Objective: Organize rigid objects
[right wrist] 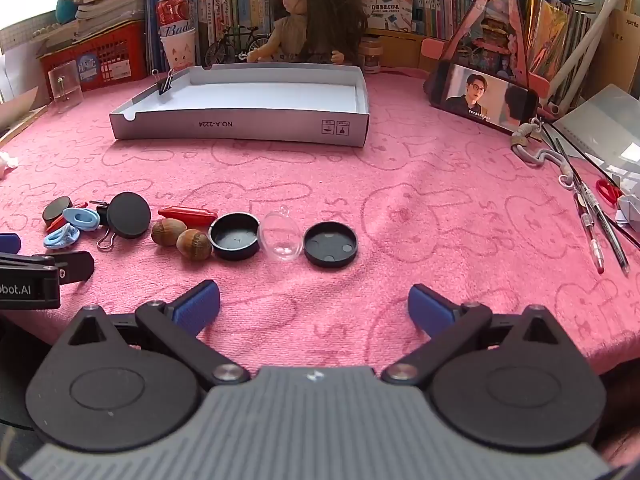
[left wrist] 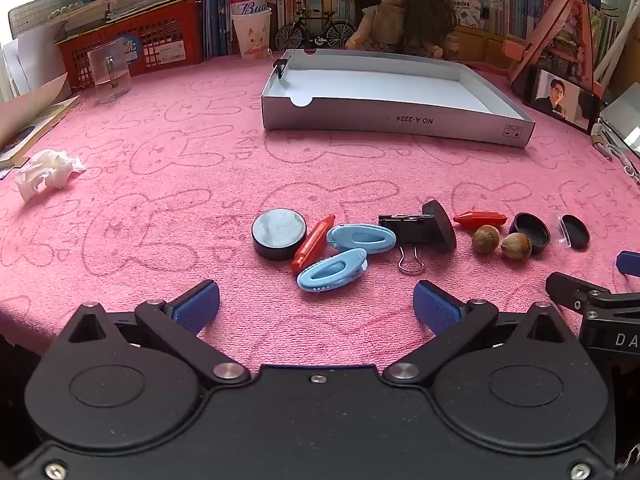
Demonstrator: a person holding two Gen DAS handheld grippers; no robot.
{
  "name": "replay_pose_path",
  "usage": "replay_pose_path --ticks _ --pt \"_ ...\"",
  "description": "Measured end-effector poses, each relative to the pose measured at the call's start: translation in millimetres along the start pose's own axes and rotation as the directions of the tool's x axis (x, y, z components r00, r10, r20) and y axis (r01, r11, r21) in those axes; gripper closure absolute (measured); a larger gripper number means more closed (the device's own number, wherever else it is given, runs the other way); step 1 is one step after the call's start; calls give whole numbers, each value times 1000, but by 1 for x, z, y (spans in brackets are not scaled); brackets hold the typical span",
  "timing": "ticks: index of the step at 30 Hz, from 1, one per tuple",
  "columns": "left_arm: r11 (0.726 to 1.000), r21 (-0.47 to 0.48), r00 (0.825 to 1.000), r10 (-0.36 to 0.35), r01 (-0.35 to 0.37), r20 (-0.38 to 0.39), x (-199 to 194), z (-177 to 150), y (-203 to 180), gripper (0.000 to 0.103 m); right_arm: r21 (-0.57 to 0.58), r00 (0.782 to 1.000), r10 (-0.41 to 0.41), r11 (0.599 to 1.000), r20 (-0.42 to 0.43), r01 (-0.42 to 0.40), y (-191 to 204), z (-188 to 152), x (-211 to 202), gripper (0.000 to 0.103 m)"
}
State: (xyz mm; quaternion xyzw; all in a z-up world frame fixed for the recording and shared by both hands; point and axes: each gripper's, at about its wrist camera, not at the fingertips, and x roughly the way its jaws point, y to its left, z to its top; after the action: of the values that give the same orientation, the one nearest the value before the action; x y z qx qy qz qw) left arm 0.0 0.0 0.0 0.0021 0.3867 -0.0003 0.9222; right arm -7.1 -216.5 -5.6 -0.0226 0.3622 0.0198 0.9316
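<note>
A row of small objects lies on the pink cloth: a black disc [left wrist: 279, 233], a red tube [left wrist: 312, 243], two blue clips [left wrist: 332, 270], a binder clip [left wrist: 408, 226], a second red tube [left wrist: 480, 219], two nuts [left wrist: 486, 239] and black caps [left wrist: 530, 232]. The right wrist view shows the caps [right wrist: 235, 236] [right wrist: 330, 244] and a clear shell [right wrist: 281, 238]. A white shallow box [left wrist: 396, 120] stands behind, with a binder clip [left wrist: 280, 67] on its rim. My left gripper [left wrist: 316, 306] is open just short of the blue clips. My right gripper [right wrist: 314, 306] is open in front of the caps.
A glass [left wrist: 109, 74], red basket [left wrist: 132, 46], cup with can [left wrist: 251, 32], doll [left wrist: 394, 12] and books line the back. Crumpled tissue [left wrist: 48, 172] lies left. A phone [right wrist: 486, 98], pens [right wrist: 592, 224] and cord [right wrist: 536, 152] lie right.
</note>
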Motion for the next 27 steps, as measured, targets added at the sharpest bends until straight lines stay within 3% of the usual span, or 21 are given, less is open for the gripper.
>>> replay_pose_path --ticks 27 --pt "1000 -2 1000 2 -2 -7 0 0 0 0 1 1000 -1 1000 1 1 1 0 -1 0"
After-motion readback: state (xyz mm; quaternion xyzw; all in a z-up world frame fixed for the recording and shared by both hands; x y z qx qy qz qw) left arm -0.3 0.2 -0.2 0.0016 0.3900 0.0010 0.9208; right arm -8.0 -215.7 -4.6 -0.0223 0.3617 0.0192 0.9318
